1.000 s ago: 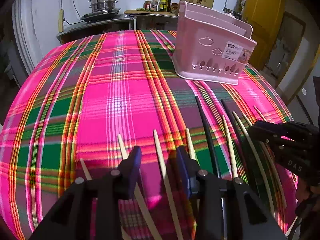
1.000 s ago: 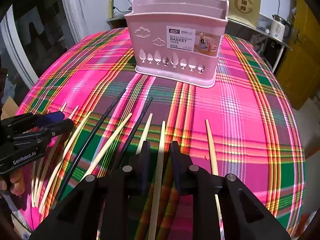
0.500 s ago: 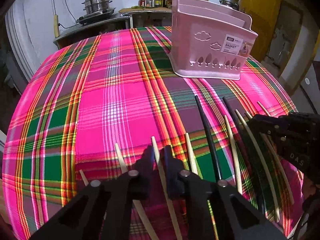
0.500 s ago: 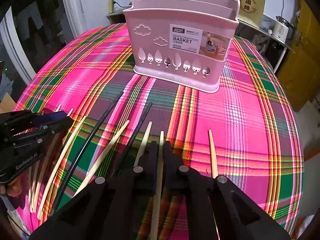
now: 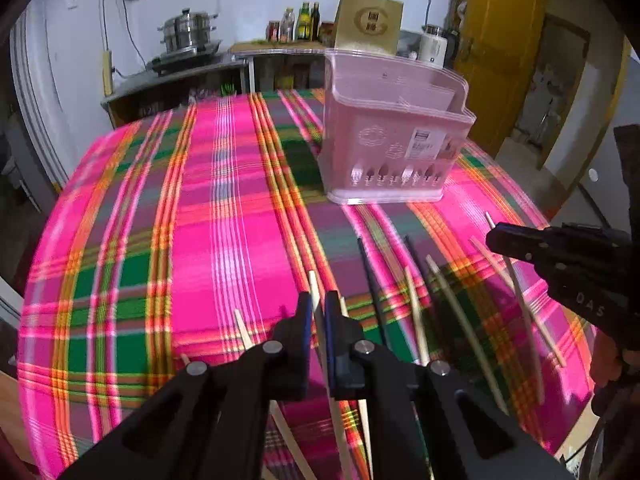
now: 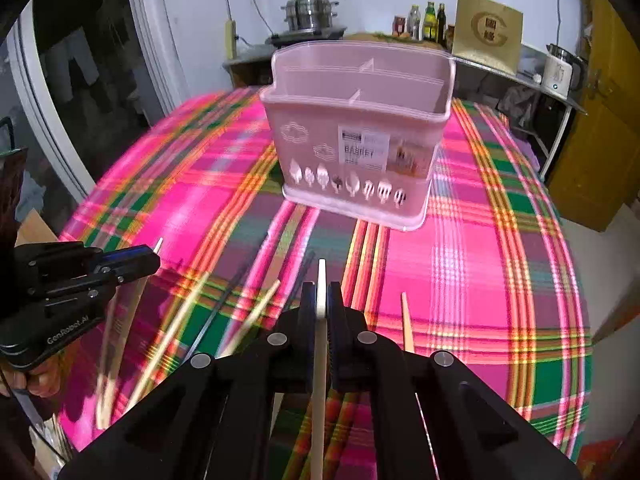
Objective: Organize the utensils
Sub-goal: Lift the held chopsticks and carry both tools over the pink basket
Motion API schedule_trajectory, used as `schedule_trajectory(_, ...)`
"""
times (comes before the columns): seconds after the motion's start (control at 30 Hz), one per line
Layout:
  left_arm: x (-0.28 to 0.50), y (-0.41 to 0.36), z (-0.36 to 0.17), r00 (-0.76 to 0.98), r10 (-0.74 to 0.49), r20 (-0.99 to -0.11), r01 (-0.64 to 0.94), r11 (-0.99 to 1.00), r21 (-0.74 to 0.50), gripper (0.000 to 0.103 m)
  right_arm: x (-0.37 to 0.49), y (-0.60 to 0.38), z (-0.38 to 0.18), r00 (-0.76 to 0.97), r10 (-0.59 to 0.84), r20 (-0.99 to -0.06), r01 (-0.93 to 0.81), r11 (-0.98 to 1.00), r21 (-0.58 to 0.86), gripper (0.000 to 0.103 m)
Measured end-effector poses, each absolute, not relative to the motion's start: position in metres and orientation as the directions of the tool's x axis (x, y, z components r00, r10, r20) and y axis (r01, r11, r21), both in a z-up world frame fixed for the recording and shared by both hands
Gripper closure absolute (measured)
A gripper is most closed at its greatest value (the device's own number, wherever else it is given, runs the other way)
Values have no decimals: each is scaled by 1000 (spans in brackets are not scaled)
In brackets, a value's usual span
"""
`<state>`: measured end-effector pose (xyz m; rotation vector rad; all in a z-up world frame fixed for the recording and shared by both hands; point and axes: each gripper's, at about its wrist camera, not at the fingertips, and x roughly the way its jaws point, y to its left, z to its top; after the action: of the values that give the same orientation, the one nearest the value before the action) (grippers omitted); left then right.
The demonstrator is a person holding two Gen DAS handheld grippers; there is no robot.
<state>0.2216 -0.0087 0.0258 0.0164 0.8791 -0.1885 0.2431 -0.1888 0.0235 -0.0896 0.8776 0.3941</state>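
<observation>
A pale chopstick [image 5: 316,300] is pinched between the jaws of the left gripper [image 5: 317,312], its tip poking out ahead of the fingertips and its shaft running back under the gripper body; the jaws have just been closing on it. The right gripper [image 6: 321,304] is likewise clenched on a second pale chopstick [image 6: 321,320], having just closed around it. Beneath both, more loose chopsticks [image 5: 464,320], pale ones and two dark ones [image 5: 370,276], lie fanned across the near part of the worktop [image 5: 224,216], which wears a pink, green and orange plaid cloth. The pink utensil basket [image 6: 356,136] stands upright farther back, well apart from the chopsticks, its divided compartments open at the top. A broad stretch of bare cloth lies between the grippers and the basket, and more to the basket's left. The worktop edge curves away on the left and right sides; beyond it stand a kitchen counter [image 5: 180,80] with a steamer pot [image 5: 188,34] and a yellow door [image 5: 504,40].
</observation>
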Motion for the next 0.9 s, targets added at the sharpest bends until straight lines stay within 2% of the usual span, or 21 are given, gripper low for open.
schedule_trajectory(0.37, 195, 1, 97, 731, -181, -658, 180, 981, -71, 98, 220, -203, 76, 664, 340, -666, -370, 923, 103, 98)
schedule_trajectory(0.9, 199, -6, 140, 780, -210, -589, 203, 976, -79, 98, 209, -211, 122, 735, 358, -576, -380, 921, 87, 98)
